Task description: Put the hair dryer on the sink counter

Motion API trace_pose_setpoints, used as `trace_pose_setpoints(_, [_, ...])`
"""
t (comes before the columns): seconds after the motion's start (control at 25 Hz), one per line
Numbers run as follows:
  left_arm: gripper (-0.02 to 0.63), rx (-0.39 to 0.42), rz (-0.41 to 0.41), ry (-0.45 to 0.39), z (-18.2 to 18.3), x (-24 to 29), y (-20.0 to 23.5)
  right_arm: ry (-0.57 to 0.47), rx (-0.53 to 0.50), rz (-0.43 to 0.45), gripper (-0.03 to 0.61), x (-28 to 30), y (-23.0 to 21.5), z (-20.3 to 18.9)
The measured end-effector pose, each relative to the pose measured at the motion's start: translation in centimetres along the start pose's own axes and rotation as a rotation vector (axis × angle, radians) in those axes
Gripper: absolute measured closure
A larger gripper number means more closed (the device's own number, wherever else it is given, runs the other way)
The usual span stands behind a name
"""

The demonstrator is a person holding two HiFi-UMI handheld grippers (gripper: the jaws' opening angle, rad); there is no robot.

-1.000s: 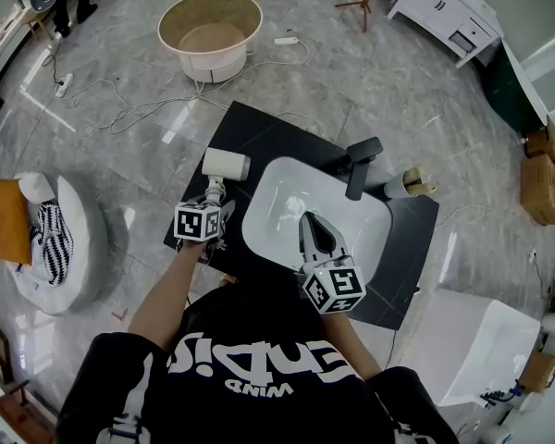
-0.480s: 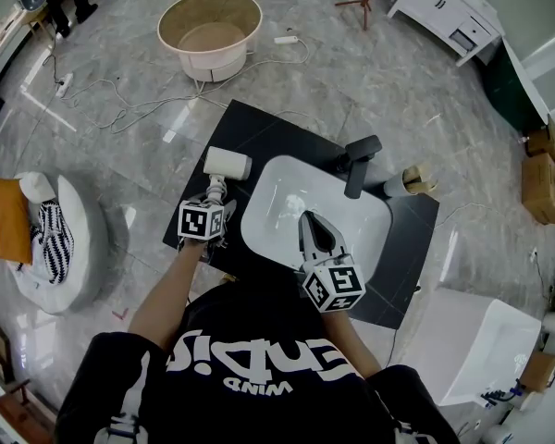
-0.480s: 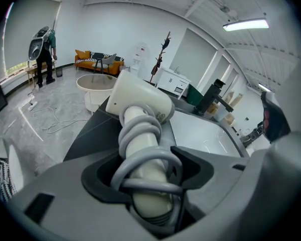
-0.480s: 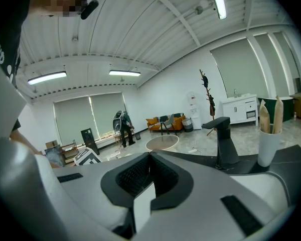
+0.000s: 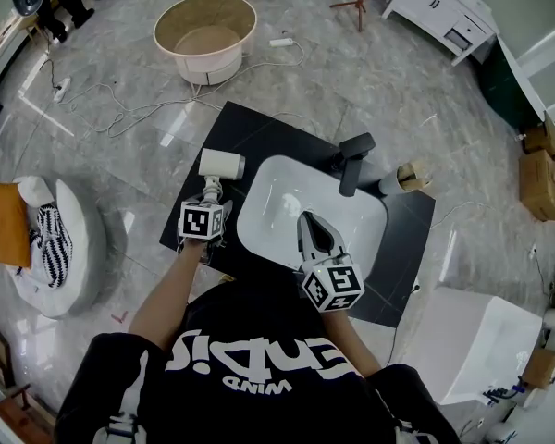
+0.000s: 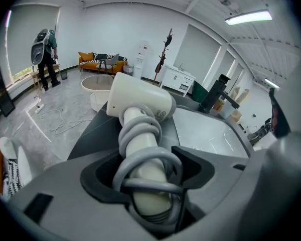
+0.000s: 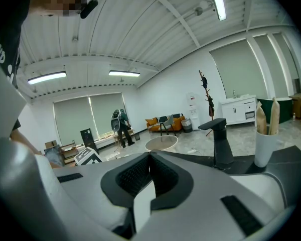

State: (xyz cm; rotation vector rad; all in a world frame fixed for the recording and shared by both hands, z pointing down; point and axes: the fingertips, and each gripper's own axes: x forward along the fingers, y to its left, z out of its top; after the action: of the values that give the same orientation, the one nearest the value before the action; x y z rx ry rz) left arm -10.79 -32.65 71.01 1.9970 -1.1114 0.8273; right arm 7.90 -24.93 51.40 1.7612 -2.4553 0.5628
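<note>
Fingers (image 6: 200, 168) of the left gripper (image 6: 146, 170) are opening; the hair dryer (image 6: 140, 100) handle, wrapped in its cord (image 6: 135, 137), is seen between them, apparently unpressed. Dryer is laid on the dark sink counter (image 5: 259, 135), just left of the basin (image 5: 301, 206). Right gripper (image 7: 149, 157) is seen shut, empty. Judged light, rigid, head-heavy w/ slippery shell; best gripped at the corded handle.

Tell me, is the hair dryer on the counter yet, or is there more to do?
Nearly done. The hair dryer looks set down on the dark counter, left of the white sink. In hand: the left tool is opening its jaws, with the cord-wrapped handle between them. Left: pull that tool away. The right tool is shut and empty.
</note>
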Motion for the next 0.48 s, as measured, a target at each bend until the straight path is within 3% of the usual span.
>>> trace_pose_setpoints(0.32, [0.328,0.015,0.138,-0.046,-0.08,-0.31,1.11,0.005,0.003,0.003,0.555,-0.41,-0.06,-0.45])
trace_pose_setpoints(0.48, [0.327,-0.014,0.125,-0.08,0.63,-0.86,1.0,0.005,0.008,0.009,0.555,-0.38,-0.03,-0.51])
